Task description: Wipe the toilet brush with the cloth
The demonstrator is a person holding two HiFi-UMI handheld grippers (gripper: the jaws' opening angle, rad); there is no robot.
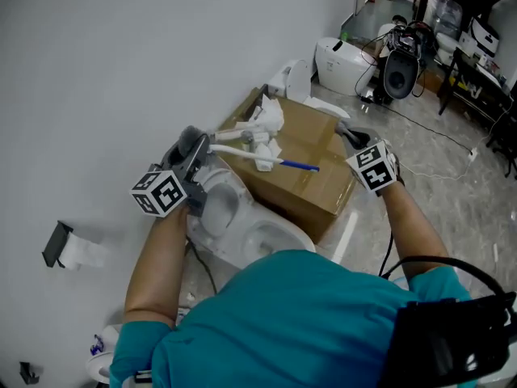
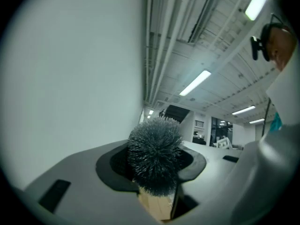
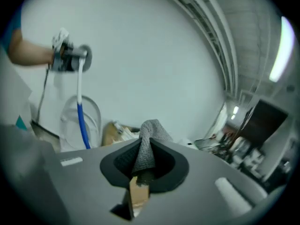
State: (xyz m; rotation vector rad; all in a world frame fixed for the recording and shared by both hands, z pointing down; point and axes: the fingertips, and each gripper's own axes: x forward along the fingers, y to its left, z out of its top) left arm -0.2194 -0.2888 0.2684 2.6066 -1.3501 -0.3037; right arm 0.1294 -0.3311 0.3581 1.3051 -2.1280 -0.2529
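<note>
Over the cardboard box (image 1: 323,186): the toilet brush (image 1: 250,155) is held in the air, clear of the box top and of the toilet (image 1: 242,229) beside it.
Left gripper (image 1: 196,148): its jaws are clamped on the brush at the head end. In its own view the grey bristle head (image 2: 154,161) sits right between them and fills the gap.
Right gripper (image 1: 353,136): it pinches a fold of grey cloth (image 3: 149,142), which stands up out of the jaws as a small peak.
Long axis: the handle runs almost level in the head view, white from the left gripper and ending in a blue handle end (image 1: 300,166) that points toward the right gripper.
Gap: the blue end and the cloth are near each other but apart, with no contact yet.
Direction: from the right gripper the handle lies off to its left. In its own view the handle is a thin white-then-blue line against the pale wall (image 3: 154,55).
Nearer hand: the right one is nearer the free end, and the left only steadies the brush.
Coming move, as I judge it: bring the cloth sideways onto the handle and slide it along that axis toward the bristles.
</note>
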